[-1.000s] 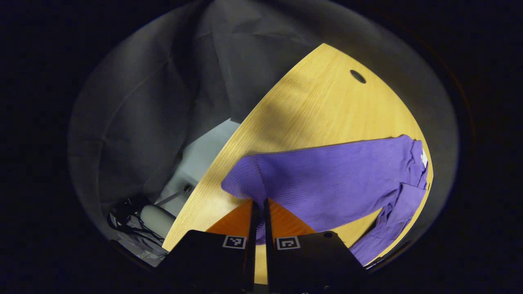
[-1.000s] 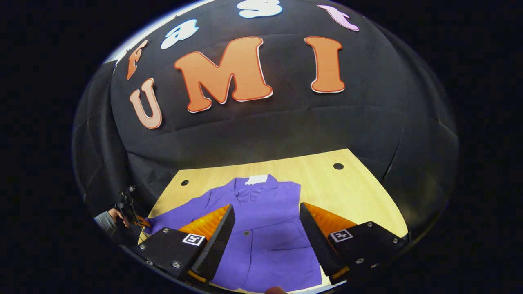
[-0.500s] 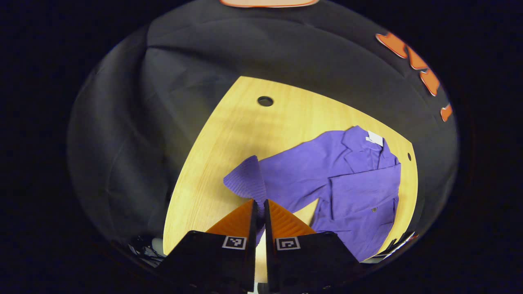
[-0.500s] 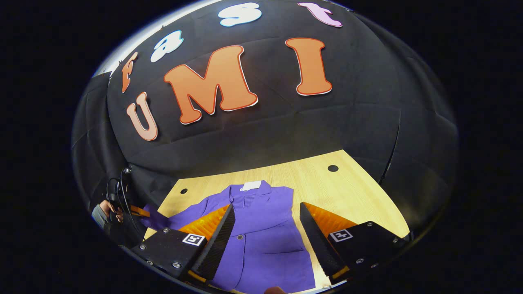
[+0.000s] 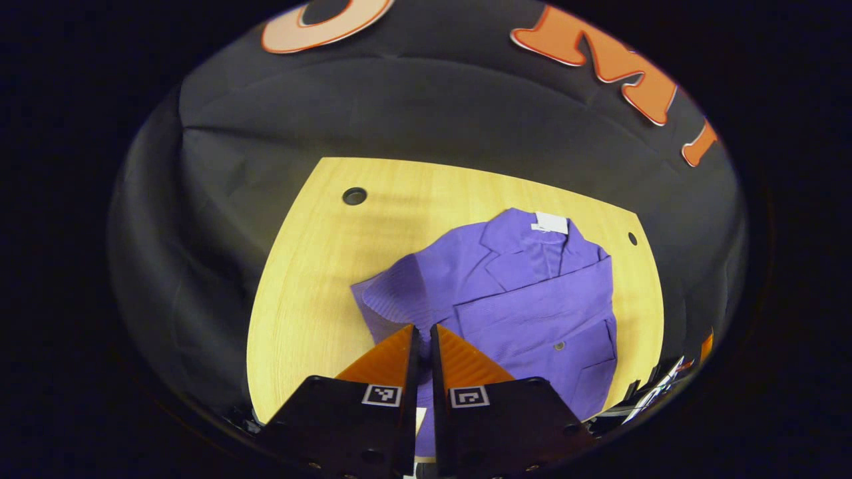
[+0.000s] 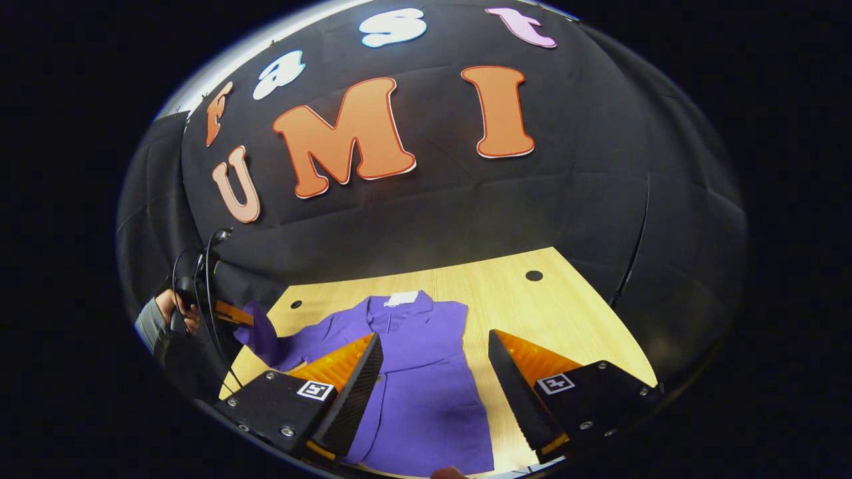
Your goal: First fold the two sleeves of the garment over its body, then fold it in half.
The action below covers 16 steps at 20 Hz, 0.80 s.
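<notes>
A purple jacket lies face up on the wooden table, its collar with a white label towards the booth wall. My left gripper is shut on the cuff of its sleeve, which is raised off the table and bends back towards the body. In the right gripper view that same gripper holds the cuff up at the table's left edge, a hand behind it. My right gripper hangs open over the jacket's lower front, touching nothing.
The table has small round holes near its far corners. Bare wood lies to the right of the jacket. Black cloth walls stand close behind the table. A cable hangs by the hand.
My left gripper has lifted the cuff and swung it round towards the jacket's body, so the sleeve now bunches near the shoulder. My right gripper has stayed open, almost unmoved.
</notes>
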### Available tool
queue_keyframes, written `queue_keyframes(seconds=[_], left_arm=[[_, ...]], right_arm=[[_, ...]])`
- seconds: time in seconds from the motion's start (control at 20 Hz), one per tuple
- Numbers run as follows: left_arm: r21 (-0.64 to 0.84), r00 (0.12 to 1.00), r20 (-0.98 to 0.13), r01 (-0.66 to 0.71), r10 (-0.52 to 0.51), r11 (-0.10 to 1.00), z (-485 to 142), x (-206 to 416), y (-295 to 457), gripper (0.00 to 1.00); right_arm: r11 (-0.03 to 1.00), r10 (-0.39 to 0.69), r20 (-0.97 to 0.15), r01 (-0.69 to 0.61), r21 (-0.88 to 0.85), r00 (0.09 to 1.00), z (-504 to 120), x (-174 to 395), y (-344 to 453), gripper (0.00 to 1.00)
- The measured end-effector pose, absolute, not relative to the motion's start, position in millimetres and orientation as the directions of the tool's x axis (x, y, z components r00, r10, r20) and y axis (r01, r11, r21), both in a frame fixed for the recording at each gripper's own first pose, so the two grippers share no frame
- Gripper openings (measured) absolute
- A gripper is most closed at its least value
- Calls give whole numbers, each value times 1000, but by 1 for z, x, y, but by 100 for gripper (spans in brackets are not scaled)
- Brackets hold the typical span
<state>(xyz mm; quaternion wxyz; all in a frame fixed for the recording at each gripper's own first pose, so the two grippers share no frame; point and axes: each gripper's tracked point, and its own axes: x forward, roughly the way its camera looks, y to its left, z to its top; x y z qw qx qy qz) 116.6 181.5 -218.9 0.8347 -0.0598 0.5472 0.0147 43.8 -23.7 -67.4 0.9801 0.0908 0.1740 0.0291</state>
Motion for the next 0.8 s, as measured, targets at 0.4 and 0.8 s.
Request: queue_keyframes(seconds=[0.4,0.8], left_arm=[[-90,397,-913,18,-90,996,-211,145,97,12],[-85,371,-918,156,-138,984,-215,171,3,12]], right_arm=[[977,84,-328,-14,211,941,-73,35,-40,95],[967,65,-333,23,255,941,-88,29,-61,95]])
